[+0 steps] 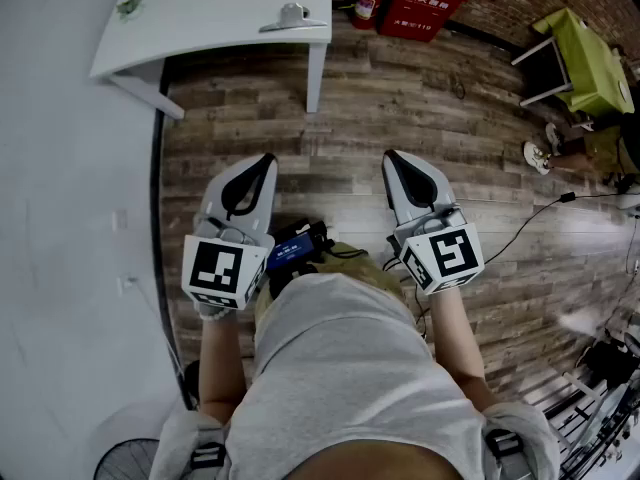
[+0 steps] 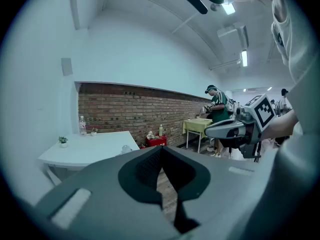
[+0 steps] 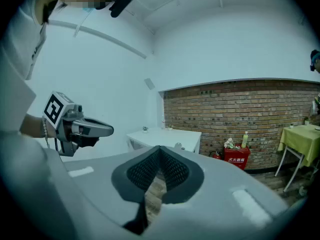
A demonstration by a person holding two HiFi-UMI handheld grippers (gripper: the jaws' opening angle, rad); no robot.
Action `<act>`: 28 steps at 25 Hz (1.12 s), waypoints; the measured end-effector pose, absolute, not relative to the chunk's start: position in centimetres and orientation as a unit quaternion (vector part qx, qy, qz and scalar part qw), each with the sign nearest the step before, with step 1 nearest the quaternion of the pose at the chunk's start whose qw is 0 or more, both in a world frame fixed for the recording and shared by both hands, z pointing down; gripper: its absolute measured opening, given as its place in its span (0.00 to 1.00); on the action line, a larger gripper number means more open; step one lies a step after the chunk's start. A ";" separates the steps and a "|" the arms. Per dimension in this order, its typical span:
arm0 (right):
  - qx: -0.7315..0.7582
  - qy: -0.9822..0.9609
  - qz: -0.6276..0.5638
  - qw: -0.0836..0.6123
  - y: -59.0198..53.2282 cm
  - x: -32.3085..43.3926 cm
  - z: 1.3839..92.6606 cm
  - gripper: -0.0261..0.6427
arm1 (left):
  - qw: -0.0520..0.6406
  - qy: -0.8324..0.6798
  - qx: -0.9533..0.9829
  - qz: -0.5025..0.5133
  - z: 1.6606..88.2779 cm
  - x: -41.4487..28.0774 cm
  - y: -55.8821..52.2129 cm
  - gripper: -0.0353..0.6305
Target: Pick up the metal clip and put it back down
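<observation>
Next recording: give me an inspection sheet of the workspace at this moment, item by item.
Surface: white table, ahead of the person; wood-plank floor under the grippers.
Job's things: metal clip lies on the table near a corner, untouched.
Clutter: small potted plant and bottle on the table.
Grippers: left hand-held gripper and right hand-held gripper both shut, empty, held over the floor short of the table.
Cables: black cable across the floor at right.
Surroundings: brick wall, red fire-equipment box, yellow-green table.
</observation>
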State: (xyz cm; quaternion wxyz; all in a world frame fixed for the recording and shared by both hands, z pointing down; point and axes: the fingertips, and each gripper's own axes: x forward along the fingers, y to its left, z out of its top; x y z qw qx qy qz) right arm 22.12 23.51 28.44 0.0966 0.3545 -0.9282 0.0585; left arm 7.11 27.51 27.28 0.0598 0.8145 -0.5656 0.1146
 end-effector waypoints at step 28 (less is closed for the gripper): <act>0.346 -0.932 0.072 0.081 23.7 20.6 28.6 0.04 | 0.075 -0.570 0.813 0.092 27.8 6.3 27.7 0.10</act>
